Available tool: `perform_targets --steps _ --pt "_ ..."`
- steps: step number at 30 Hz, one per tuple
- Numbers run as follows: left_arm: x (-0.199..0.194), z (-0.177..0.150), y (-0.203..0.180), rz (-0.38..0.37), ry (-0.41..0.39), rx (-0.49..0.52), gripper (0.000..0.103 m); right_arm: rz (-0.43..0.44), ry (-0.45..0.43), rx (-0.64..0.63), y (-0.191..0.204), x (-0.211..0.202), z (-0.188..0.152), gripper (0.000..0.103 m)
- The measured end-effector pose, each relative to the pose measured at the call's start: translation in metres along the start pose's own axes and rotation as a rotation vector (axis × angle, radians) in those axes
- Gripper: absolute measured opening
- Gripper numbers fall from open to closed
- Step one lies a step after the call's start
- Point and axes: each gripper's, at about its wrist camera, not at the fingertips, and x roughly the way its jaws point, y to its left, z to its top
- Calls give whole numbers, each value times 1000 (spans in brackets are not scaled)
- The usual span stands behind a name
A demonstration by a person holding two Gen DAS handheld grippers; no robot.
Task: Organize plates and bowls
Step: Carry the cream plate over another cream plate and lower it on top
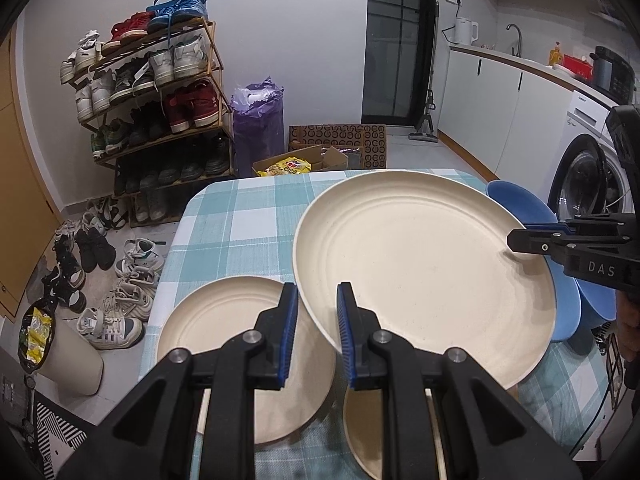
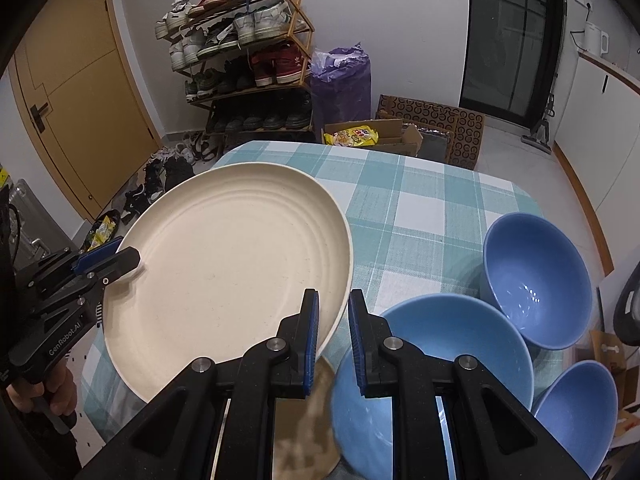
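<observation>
Checked-cloth counter (image 2: 420,200) carrying stacking job. Large cream plate (image 1: 424,264) hanging tilted above counter, both grippers pinching opposite rim edges: left gripper (image 1: 318,332) jaws closing on near rim, right gripper (image 2: 333,334) likewise. Plate looking stiff, light, matte, maybe brittle; rim is best hold. Second cream plate (image 1: 224,332) lying flat below-left; blue bowls (image 2: 536,276) beside.

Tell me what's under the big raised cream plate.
Partly under the raised plate lies another cream plate on the checked tablecloth. Whatever else its middle covers cannot be seen.
</observation>
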Motion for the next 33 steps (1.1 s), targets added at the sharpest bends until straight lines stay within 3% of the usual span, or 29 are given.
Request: perform_targets --steps 33 --pt "-37 -54 -12 21 -45 21 18 20 -73 -6 19 -32 -78 16"
